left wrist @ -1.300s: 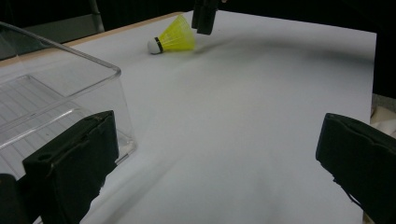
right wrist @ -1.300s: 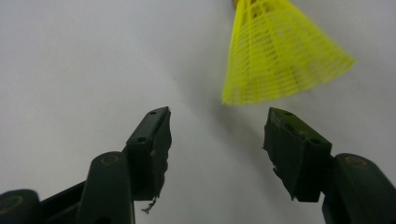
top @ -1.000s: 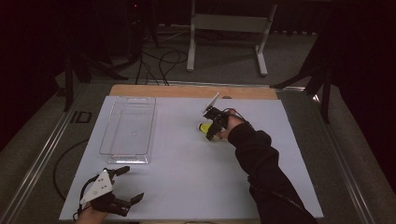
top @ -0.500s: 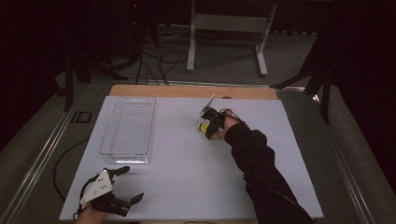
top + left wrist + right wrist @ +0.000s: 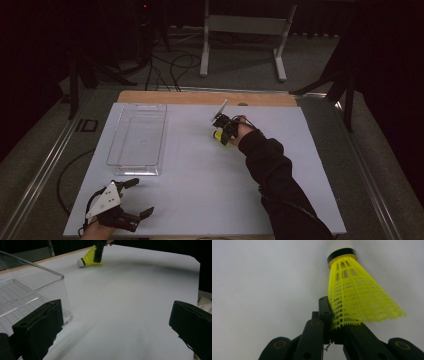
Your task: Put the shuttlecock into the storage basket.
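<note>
The high view is dim: the room behind is almost black, and only the white desk (image 5: 200, 185) is lit, softly and evenly from above. Shadows on it are faint. The picture is soft and a little grainy.

The left gripper view is brighter, with a broad grey shadow across the desk's far part. The clear tray (image 5: 27, 292) catches pale glare along its rim. The near black jaws are blurred.

In the right gripper view, the yellow shuttlecock (image 5: 357, 292) is sharp and vivid, while the desk behind is a smooth grey blur, darker toward the corners.
</note>
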Motion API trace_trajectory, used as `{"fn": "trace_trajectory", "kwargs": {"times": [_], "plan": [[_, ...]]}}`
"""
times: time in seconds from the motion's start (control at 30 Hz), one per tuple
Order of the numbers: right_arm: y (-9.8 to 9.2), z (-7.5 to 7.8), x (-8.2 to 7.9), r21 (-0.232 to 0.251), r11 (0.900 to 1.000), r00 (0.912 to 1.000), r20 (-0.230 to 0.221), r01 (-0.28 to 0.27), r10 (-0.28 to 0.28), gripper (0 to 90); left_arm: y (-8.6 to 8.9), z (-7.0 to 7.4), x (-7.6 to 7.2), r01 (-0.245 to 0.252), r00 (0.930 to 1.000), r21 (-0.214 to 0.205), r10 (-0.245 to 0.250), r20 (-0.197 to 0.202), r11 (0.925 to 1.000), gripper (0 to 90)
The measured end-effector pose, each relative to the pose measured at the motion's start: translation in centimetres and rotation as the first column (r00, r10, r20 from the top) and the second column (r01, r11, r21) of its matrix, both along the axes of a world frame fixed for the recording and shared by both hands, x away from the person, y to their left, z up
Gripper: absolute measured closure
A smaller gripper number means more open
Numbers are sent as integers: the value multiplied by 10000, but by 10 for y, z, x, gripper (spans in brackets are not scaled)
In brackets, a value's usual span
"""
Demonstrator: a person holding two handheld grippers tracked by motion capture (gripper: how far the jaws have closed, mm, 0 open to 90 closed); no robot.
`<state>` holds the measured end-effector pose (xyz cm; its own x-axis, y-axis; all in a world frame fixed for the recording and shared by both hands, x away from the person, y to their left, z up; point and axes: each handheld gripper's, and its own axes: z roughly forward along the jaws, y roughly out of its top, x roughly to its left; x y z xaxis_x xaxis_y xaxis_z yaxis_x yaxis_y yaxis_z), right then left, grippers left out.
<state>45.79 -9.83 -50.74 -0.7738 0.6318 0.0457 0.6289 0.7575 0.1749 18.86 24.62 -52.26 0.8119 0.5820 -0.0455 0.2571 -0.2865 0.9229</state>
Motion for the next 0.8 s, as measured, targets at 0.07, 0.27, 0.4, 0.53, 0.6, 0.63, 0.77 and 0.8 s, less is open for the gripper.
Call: {"fn": "trace_trajectory", "kwargs": {"times": [0.07, 0.27, 0.4, 0.53, 0.6, 0.63, 0.77, 0.8], "plan": [[0, 3, -1, 85, 9999, 10000, 6, -100, 99, 900, 0, 0, 0, -9, 10000, -16, 9, 11, 10000, 0], [-3, 12, -4, -89, 9982, 9981, -192, -590, 588, 900, 0, 0, 0, 3, 10000, 8, -3, 10, 10000, 0], [-6, 18, -8, 27, 9961, 9955, -360, -877, 877, 900, -1, 1, 0, 9, 10000, 35, -9, 4, 10000, 0], [-12, 24, -12, 83, 9941, 9935, -358, -1078, 1080, 900, -1, 1, 0, 9, 10000, 65, -9, 5, 10000, 0], [-15, 25, -15, 122, 9929, 9924, -305, -1187, 1191, 900, -1, 1, -1, 8, 10000, 68, -8, 0, 10000, 0], [-18, 28, -18, 205, 9910, 9906, -329, -1324, 1330, 900, -1, 1, -1, 23, 10000, 74, -23, 7, 10000, 0], [-24, 32, -25, 324, 9860, 9854, -428, -1636, 1649, 900, -2, 2, -1, 33, 10000, 96, -33, -3, 9999, 0], [-24, 32, -25, 324, 9860, 9854, -428, -1636, 1649, 900, -2, 2, -1, 33, 10000, 96, -33, -3, 9999, 0]]}}
